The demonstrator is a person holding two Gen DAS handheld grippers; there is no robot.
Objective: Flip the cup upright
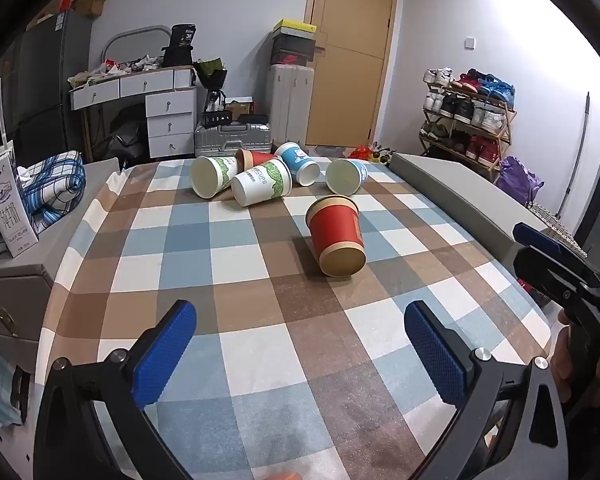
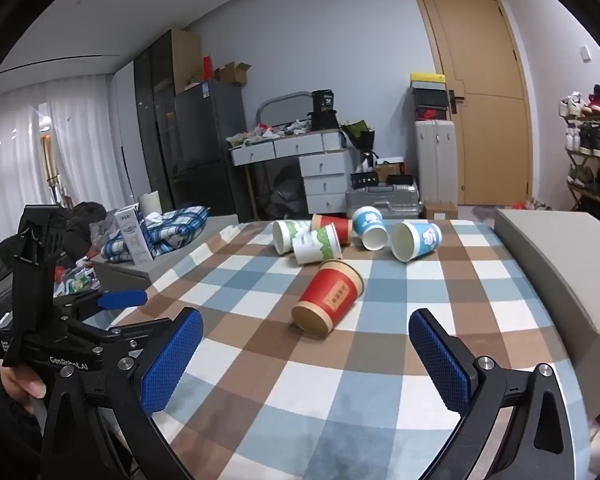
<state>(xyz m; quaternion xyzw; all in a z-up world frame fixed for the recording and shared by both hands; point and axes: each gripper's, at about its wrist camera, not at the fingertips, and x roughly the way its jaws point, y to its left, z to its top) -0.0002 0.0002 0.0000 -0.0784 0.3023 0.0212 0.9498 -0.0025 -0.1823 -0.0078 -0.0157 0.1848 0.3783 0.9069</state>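
Note:
A red paper cup (image 1: 335, 235) lies on its side on the checkered tablecloth (image 1: 260, 340), its base toward me; it also shows in the right wrist view (image 2: 329, 298). Behind it lie several more cups on their sides: two green-patterned white cups (image 1: 260, 187), another red cup (image 1: 256, 157) and two blue cups (image 1: 346, 175). My left gripper (image 1: 300, 352) is open and empty, well short of the red cup. My right gripper (image 2: 306, 360) is open and empty, with the red cup just beyond its fingers. The right gripper appears at the right edge of the left wrist view (image 1: 560, 268).
A grey box (image 2: 560, 272) runs along the table's right side. A milk carton (image 1: 8, 208) and a plaid cloth (image 1: 48, 192) sit on a grey surface at the left. Drawers, suitcases, a door and a shoe rack stand beyond the table.

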